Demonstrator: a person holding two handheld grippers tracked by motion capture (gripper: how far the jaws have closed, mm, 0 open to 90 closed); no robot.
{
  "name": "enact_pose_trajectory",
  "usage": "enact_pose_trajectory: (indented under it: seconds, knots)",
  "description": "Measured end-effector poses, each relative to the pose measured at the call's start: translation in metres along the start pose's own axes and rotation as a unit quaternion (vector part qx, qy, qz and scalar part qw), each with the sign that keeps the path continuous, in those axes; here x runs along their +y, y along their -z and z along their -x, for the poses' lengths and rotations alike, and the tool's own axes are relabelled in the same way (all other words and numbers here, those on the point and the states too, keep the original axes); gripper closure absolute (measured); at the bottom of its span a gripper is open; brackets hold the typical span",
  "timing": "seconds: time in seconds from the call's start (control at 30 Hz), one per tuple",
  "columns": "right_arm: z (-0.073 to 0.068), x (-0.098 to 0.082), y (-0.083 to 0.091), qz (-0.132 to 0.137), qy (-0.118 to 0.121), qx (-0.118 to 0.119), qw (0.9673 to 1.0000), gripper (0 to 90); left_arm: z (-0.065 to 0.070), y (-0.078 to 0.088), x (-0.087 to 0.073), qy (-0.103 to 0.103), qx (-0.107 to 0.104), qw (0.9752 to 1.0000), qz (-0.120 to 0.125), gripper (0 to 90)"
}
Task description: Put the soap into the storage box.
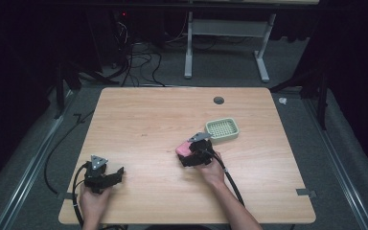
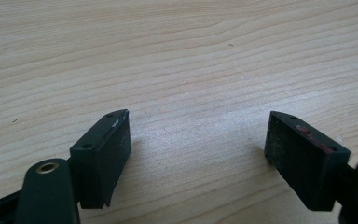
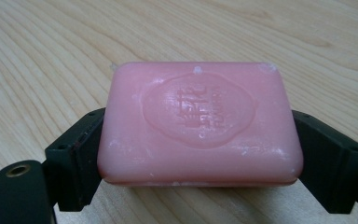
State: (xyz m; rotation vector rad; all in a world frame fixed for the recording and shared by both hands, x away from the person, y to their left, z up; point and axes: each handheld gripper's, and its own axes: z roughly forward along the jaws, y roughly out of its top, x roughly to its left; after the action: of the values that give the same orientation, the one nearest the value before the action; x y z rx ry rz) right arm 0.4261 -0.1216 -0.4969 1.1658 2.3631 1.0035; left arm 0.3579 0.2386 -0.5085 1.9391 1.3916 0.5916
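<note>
Squarely between the right tongs [image 3: 200, 154], a pink soap bar [image 3: 200, 123], rounded, embossed oval stamp; left tongs [image 2: 198, 156] wide apart.

One pink soap bar [image 3: 199, 126], one green soap dish [image 1: 222, 129], two grippers.

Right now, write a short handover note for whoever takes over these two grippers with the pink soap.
Right gripper: jaws shut on the pink soap bar, one on each short end, stamped face up, near table centre.
Left gripper: jaws open, nothing between them, low over bare table at the front left.
Green soap dish: empty, just beyond the right gripper, to its right.
Done: soap grasped.
Left: probably to set the soap in the dish and release.
</note>
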Motion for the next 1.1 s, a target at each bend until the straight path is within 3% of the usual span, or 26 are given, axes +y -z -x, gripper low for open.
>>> enact_pose_trajectory:
  seconds: [0.5,0.87,1.1]
  knots:
    - [0.004,0.002,0.017,0.018,-0.015,0.004,0.9997,13.8,0.0,0.0,0.0,0.0,0.0,1.0,0.0,23.1]
    - [0.022,-0.001,0.042,0.038,-0.049,-0.007,0.9981,13.8,0.0,0.0,0.0,0.0,0.0,1.0,0.0,23.0]
    - [0.038,-0.004,0.055,0.036,-0.063,-0.029,0.9969,13.8,0.0,0.0,0.0,0.0,0.0,1.0,0.0,23.0]
